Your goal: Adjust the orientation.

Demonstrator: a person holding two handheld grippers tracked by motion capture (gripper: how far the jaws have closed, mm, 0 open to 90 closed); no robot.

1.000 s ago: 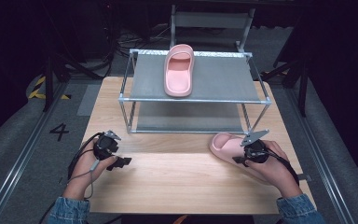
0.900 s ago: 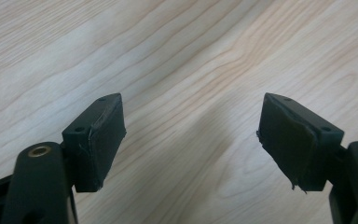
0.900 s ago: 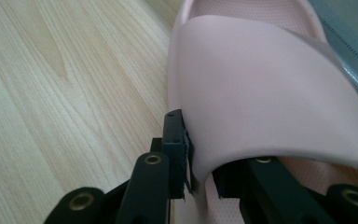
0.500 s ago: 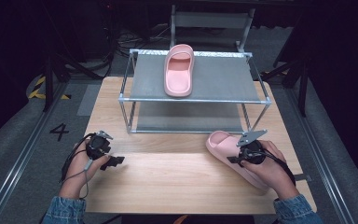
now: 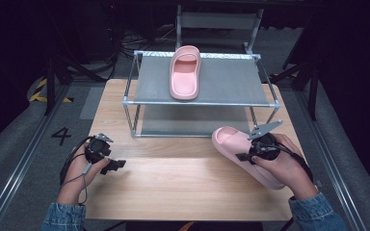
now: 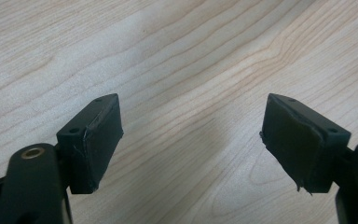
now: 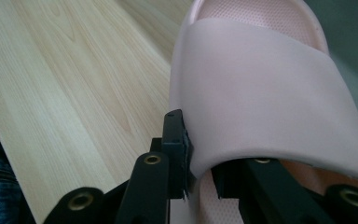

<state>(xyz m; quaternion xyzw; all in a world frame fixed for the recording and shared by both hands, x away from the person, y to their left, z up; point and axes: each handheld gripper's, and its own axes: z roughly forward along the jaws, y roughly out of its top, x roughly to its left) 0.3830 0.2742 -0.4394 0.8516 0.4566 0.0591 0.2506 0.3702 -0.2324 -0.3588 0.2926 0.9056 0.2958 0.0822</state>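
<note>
pink foam slide sandal clamped at its strap in my right gripper.
my left gripper hangs released over the wooden table.

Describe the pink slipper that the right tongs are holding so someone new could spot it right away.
Start at the wooden table, near its right edge in front of the metal rack. The held pink slipper is clamped by its strap in the right tongs; its twin lies untouched on the rack's top shelf.
</note>
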